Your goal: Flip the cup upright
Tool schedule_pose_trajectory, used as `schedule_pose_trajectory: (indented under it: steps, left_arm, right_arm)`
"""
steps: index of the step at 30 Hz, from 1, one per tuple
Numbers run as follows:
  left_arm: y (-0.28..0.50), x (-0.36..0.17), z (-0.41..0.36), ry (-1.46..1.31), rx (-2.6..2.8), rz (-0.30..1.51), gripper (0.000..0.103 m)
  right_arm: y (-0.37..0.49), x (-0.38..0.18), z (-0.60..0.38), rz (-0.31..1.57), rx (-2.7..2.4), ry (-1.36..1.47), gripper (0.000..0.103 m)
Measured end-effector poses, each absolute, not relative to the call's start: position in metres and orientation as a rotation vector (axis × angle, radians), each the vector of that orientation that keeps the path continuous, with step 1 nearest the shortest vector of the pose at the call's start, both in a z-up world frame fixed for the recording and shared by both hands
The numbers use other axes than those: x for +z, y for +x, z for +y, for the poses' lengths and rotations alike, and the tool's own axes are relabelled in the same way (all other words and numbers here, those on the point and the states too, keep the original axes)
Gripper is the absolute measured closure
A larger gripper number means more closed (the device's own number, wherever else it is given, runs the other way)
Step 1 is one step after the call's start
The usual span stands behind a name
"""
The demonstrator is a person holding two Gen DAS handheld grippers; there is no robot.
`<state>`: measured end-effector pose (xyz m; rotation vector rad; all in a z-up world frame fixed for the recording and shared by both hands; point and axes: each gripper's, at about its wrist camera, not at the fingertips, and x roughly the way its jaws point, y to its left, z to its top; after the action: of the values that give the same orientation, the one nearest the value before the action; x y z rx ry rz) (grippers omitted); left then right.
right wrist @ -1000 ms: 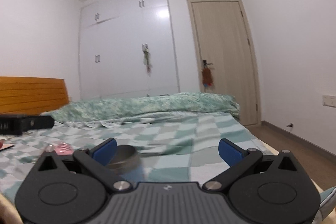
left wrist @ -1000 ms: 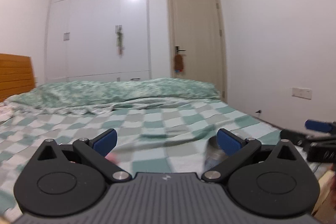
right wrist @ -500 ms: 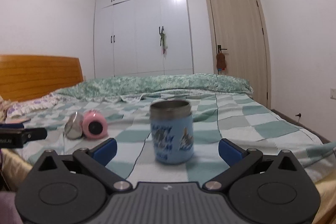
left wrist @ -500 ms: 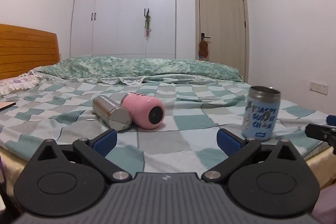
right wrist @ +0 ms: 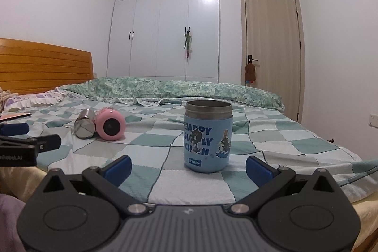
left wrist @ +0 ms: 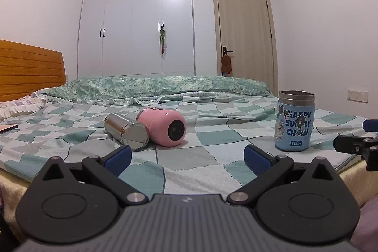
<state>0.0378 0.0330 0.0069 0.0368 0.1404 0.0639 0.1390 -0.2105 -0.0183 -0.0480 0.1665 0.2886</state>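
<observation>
A blue cartoon-printed cup (right wrist: 208,137) with a steel rim stands upright on the checked bedspread, just beyond my open, empty right gripper (right wrist: 187,168). It also shows at the right of the left wrist view (left wrist: 295,121). A pink cup (left wrist: 165,126) and a steel cup (left wrist: 126,131) lie on their sides, touching, ahead of my open, empty left gripper (left wrist: 186,157). Both lying cups also show in the right wrist view, pink (right wrist: 109,127) and steel (right wrist: 84,126).
The bed (left wrist: 212,171) has a wooden headboard (left wrist: 28,70) at left and a rumpled green quilt (left wrist: 153,86) at the back. White wardrobes (left wrist: 141,23) and a door (left wrist: 245,34) stand behind. The other gripper's tip shows at the frame edges (left wrist: 354,145) (right wrist: 28,145).
Both views pulled back and down from close over the bed. The blue cup now stands upright, free of the grippers, and the two lying cups have come into view.
</observation>
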Motion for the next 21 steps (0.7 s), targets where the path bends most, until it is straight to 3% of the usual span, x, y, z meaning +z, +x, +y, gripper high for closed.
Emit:
schedule_pose_trajectory:
  steps: [21]
  left_arm:
    - [0.0376,0.0065,0.0333,0.031,0.057,0.138,0.0]
  right_arm:
    - [0.1401,-0.0179,-0.2075,0.171,0.291,-0.06,0.0]
